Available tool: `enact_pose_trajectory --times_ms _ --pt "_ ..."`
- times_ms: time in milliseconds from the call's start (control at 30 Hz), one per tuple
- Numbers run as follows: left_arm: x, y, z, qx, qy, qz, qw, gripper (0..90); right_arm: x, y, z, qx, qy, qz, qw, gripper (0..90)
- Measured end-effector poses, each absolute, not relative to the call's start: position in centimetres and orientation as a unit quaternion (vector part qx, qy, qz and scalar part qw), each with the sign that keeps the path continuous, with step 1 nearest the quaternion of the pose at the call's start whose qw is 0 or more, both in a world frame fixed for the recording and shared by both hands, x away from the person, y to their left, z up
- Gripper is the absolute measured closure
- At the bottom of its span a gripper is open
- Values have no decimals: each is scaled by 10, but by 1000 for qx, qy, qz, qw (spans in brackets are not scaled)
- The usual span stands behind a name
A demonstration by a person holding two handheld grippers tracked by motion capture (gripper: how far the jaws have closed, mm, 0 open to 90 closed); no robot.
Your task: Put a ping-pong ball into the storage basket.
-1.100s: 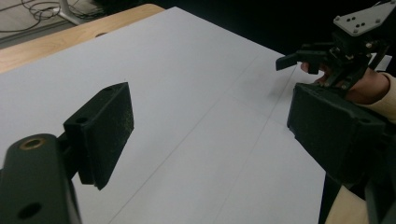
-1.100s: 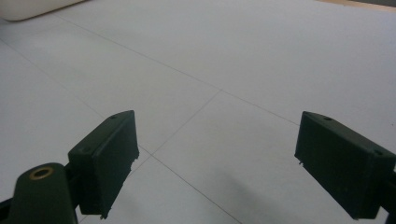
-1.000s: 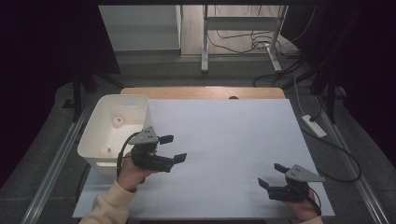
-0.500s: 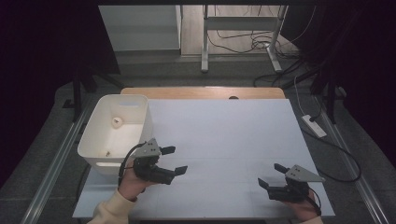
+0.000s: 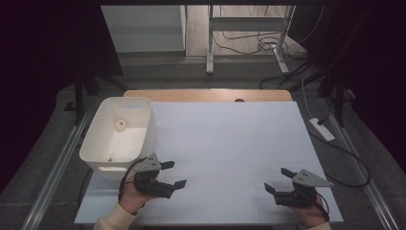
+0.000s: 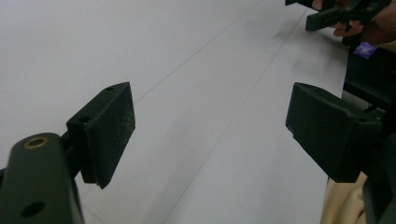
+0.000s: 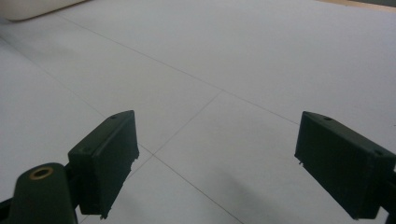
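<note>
High view shows the left hand-held gripper (image 5: pixel 171 174) low over the white table (image 5: pixel 230 143), just in front of the white bin (image 5: pixel 119 136), with its jaws apart and nothing between them. The right hand-held gripper (image 5: pixel 280 181) sits near the table's front right corner, likewise spread and empty. Left gripper view confirms it: both pads (image 6: pixel 109 130) stand wide over bare table surface, with the other hand and its tool far off at the top right.

A small pale object (image 5: pixel 120 124) lies on the bin's floor toward its far wall, and a tiny dark speck near the front wall is too small to identify. Judging from this, the work seems between steps or near its end, both tools at rest with the item already binned. Any next move would call for a fresh target, and none lies on the open sheet.

Nothing obstructs either hand. A power strip (image 5: pixel 321 129) lies off the table's right edge, cables trailing on the floor beyond.
</note>
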State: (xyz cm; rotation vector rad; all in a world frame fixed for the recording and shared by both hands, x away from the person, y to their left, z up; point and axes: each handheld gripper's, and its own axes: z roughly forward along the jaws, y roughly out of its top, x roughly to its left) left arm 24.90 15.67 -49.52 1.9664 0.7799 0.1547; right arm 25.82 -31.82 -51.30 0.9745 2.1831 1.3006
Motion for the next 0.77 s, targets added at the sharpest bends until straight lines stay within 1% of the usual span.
enact_pose_trajectory --times_ms 400,767 --pt "241 172 -508 804 339 64 485 168 258 -316 -514 347 787 467 205 131" --pt "242 172 -506 801 339 63 489 164 258 -317 -514 346 786 473 197 130"
